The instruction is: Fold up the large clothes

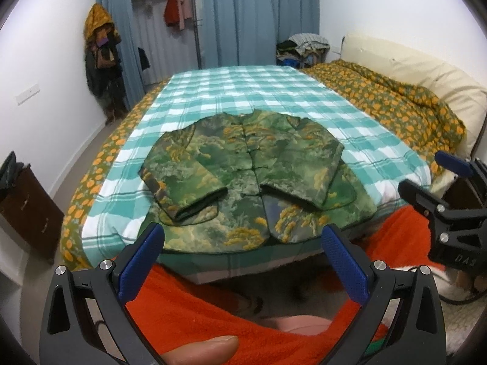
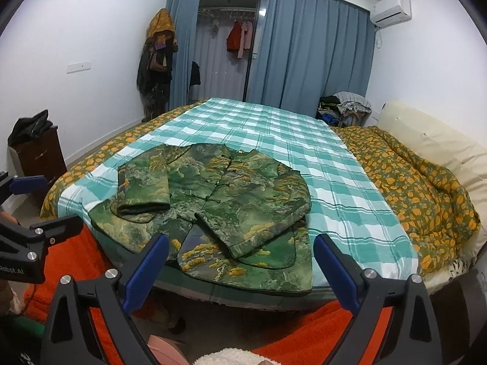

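The green patterned jacket lies face up on the checked sheet at the near edge of the bed, both sleeves already crossed over its front. Your left gripper and right gripper hover just short of the hem, jaws spread wide, holding nothing. The step in hand appears to be the lengthwise fold: take the hem at its left and right corners, lift evenly, and carry it toward the far collar so the sleeves stay tucked.
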`<act>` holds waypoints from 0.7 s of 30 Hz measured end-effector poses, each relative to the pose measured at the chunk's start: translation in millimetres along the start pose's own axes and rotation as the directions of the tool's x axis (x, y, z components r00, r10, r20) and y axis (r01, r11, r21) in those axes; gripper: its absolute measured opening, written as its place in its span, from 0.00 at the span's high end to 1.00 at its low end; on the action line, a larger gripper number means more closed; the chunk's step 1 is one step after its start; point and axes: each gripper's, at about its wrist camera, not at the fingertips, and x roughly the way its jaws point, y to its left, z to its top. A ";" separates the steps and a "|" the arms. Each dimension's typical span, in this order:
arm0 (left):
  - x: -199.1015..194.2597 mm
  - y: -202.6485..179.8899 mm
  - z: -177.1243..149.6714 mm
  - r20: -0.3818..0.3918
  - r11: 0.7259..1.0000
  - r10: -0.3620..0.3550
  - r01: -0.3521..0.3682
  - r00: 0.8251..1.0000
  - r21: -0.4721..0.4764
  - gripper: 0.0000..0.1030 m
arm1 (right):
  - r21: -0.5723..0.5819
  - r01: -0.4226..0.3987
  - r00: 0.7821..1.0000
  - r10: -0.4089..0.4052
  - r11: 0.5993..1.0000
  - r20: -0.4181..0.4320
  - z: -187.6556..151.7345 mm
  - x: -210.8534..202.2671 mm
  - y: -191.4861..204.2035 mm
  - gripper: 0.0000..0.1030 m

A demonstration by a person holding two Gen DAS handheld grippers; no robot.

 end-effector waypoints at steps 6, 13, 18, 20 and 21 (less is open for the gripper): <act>2.5 1.1 -8.2 -0.005 0.999 0.031 -0.031 1.000 0.016 0.00 | 0.002 -0.027 0.999 0.027 1.000 0.045 2.6 -1.6 9.0 0.05; 2.8 7.1 -10.2 -0.008 0.999 0.028 -0.028 1.000 -0.028 0.00 | -0.042 -0.033 0.998 0.035 0.999 0.046 2.3 -1.4 17.0 0.05; 4.1 8.4 -10.4 -0.009 0.999 0.036 -0.036 0.999 -0.026 0.00 | -0.043 -0.032 0.999 0.033 0.999 0.019 -3.0 2.6 16.6 0.05; 4.1 9.4 -10.4 -0.007 0.999 0.037 -0.037 0.999 -0.031 0.00 | -0.045 -0.029 0.999 0.030 0.999 0.020 -3.9 1.4 15.7 0.05; 4.2 9.9 -10.5 -0.007 0.999 0.036 -0.036 0.999 -0.034 0.00 | -0.045 -0.029 0.999 0.030 0.999 0.018 -4.2 1.5 15.5 0.05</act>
